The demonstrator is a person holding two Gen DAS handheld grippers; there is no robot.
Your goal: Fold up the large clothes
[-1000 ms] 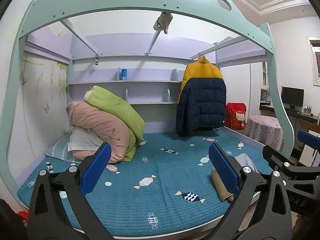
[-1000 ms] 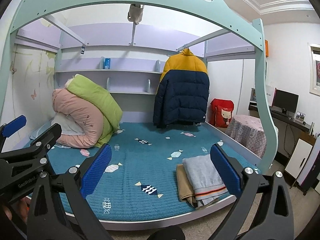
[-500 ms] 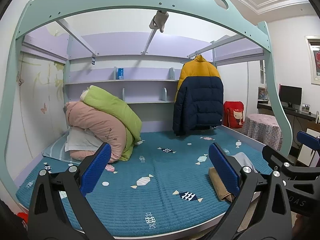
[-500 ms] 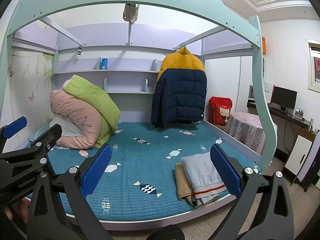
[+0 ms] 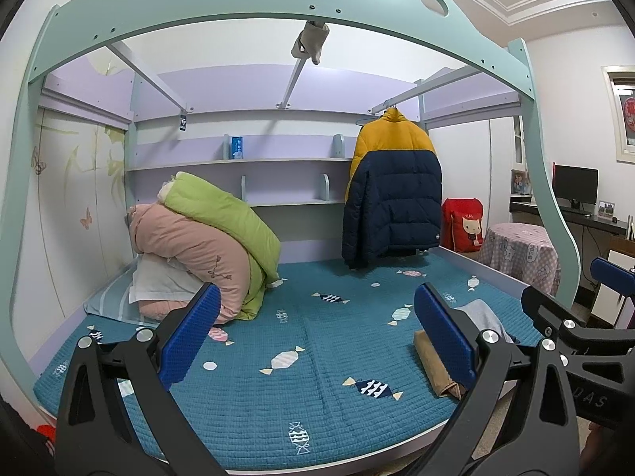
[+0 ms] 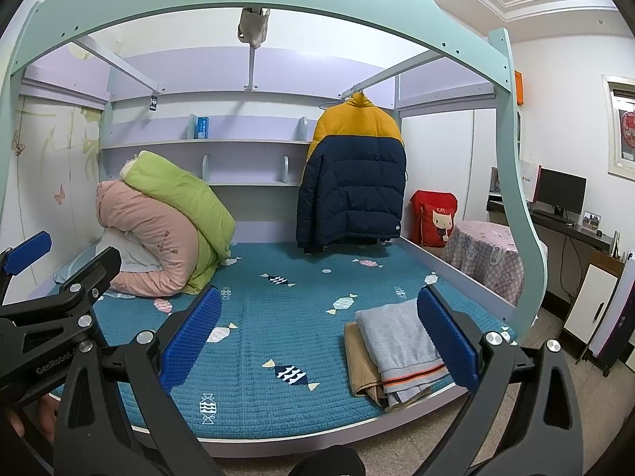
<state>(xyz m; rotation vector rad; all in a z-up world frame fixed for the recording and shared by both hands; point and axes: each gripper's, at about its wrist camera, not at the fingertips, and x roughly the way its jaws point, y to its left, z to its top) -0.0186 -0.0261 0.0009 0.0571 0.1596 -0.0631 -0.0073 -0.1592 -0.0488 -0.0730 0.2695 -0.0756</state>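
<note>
A yellow and navy puffer jacket (image 5: pixel 393 194) (image 6: pixel 353 174) hangs from a rail at the back right of the bed. A folded grey garment (image 6: pixel 401 341) lies on a folded tan one (image 6: pixel 363 365) at the bed's front right corner; the left wrist view shows the tan garment (image 5: pixel 430 361) beside my finger. My left gripper (image 5: pixel 315 337) and right gripper (image 6: pixel 317 337) are both open and empty, held in front of the bed, far from the jacket. The blue mattress cover (image 5: pixel 301 341) (image 6: pixel 285 317) lies flat between them and the jacket.
Rolled pink and green quilts (image 5: pixel 210 238) (image 6: pixel 166 218) lean at the back left. A teal arched bed frame (image 5: pixel 254 12) spans overhead. A red bag (image 6: pixel 432 218), a covered round table (image 6: pixel 492 254) and a desk with a monitor (image 6: pixel 559 194) stand to the right.
Both views have pulled back and risen slightly, so the bed sits a little lower and smaller. Both grippers stay open and nothing on the bed has moved.
</note>
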